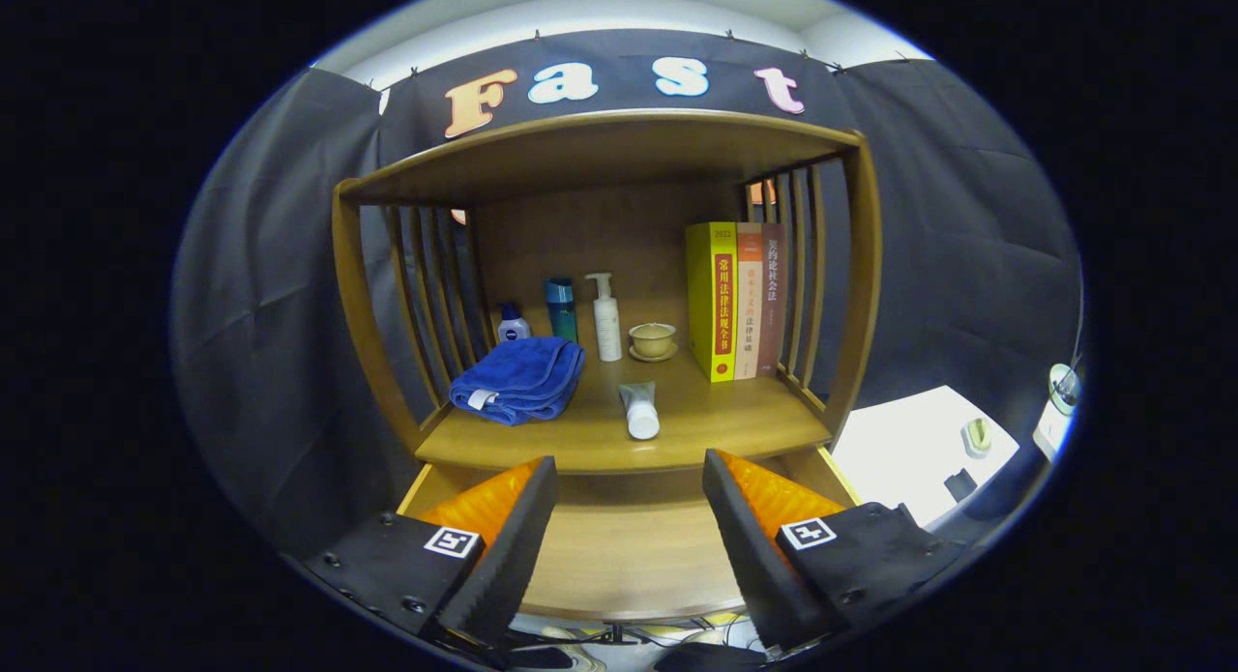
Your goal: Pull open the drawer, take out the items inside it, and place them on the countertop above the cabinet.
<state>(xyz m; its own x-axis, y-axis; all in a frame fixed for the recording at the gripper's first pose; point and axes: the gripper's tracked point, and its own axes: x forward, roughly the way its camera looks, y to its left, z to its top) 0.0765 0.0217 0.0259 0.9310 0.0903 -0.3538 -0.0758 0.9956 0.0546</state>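
Gripper view: the gripper (629, 517) is held level and pointed straight at the cabinet, with its two fingers spread wide apart and nothing between them. Below and between the fingers the drawer (629, 546) is seen pulled out, and its wooden floor looks bare. Just beyond the fingertips, at 12 o'clock, the countertop (735, 416) is seen. A white tube (639, 410) lies near its front edge. A folded blue towel (519, 379) lies at 11 o'clock. Behind it, small bottles, a pump bottle (606, 317) and a little bowl (653, 340) are lined up. Three books (737, 300) are stood upright at 1 o'clock.
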